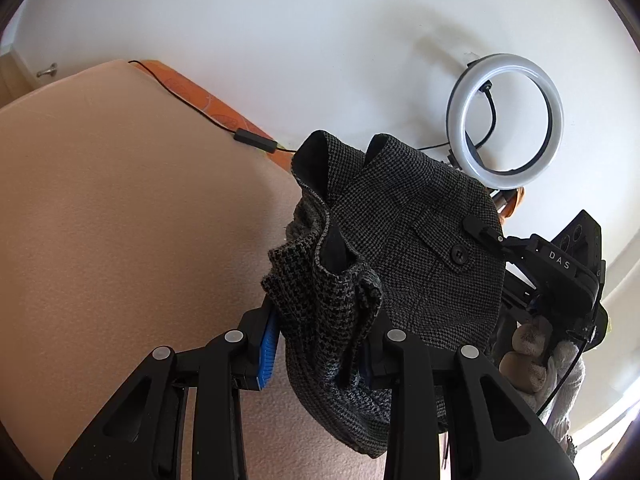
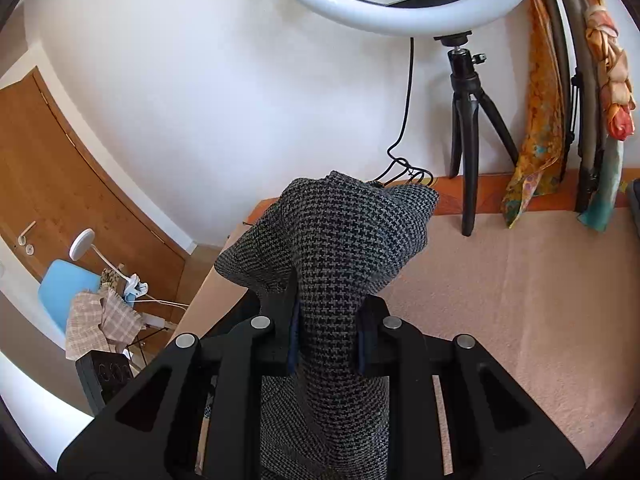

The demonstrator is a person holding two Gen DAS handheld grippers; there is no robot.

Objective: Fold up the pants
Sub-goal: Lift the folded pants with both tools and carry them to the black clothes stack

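- The left gripper (image 1: 320, 344), black with blue pads on its fingers (image 1: 267, 344), is closed down onto a bunched fold of the dark grey houndstooth woven pants (image 1: 400, 240); cloth fills the narrow gap between its jaws.
- In the left wrist view the pants are lifted clear of the peach-coloured padded table surface (image 1: 120, 220), billowing up and away to the right, with a flapped pocket and a black button (image 1: 458, 255) showing on the far right part.
- The right gripper (image 1: 486, 235) appears at the far right of that view, a black tool lettered "DAS", its tip pressed into the fabric beside the pocket flap; a white-gloved hand (image 1: 536, 360) holds it below.
- In the right wrist view the right gripper (image 2: 330, 336) is pinched shut on a thick roll of the pants (image 2: 340, 240), which runs up between the jaws and mushrooms out beyond the tips, above the table (image 2: 520, 300).
- A white ring light (image 2: 400, 12) on a black tripod (image 2: 468, 128) stands at the far edge of the table against the white wall, its black cable (image 2: 408, 120) trailing down behind the cloth.
- Orange and patterned scarves (image 2: 540, 120) hang at the far right.
- A wooden door (image 2: 60, 184), a light blue chair (image 2: 64, 284) and a checked beige cloth (image 2: 100, 324) sit off to the left, beyond the table.
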